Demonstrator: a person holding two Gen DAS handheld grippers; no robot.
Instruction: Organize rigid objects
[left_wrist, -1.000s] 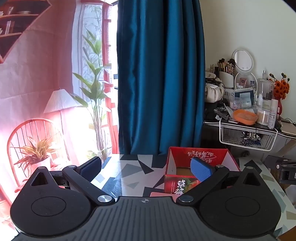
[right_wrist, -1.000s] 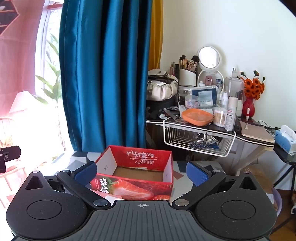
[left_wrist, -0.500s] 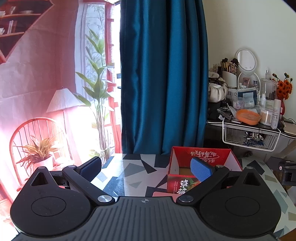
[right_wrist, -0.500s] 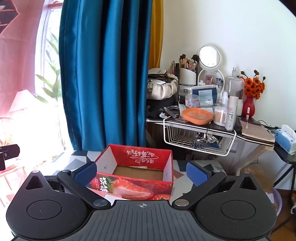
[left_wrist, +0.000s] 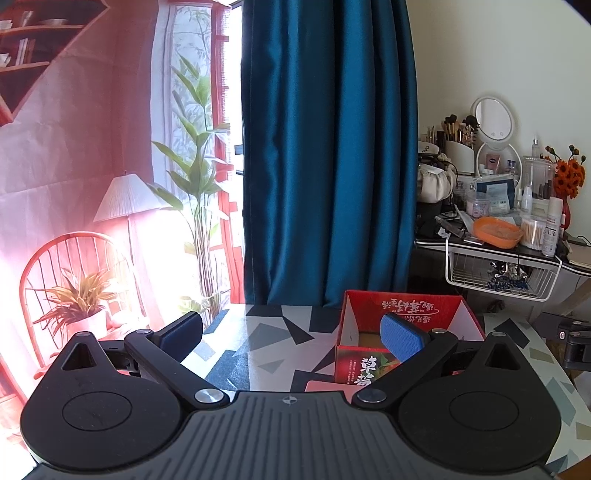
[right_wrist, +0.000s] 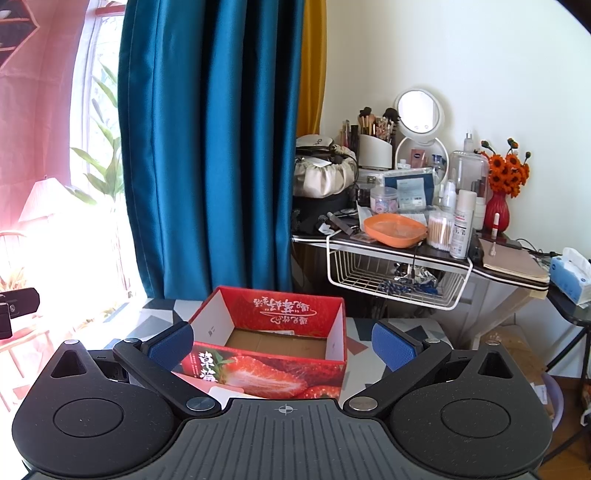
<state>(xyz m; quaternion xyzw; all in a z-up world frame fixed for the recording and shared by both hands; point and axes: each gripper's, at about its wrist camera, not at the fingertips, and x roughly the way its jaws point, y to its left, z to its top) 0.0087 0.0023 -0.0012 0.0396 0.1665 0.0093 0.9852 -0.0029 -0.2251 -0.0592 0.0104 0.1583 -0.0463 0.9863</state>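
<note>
Risk: both claws, left claw (left_wrist: 291, 334) and right claw (right_wrist: 282, 341), are gaping wide, empty, facing the empty strawberry carton (right_wrist: 271, 334); a low approach is likely clipping its near wall.

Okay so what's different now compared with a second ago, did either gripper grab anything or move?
The left gripper has swung slightly left, so the strawberry box and curtain sit further right in its view. Nothing was grabbed or released. The right gripper has barely moved; both stay open and empty, and the box remains empty on the patterned table.
</note>
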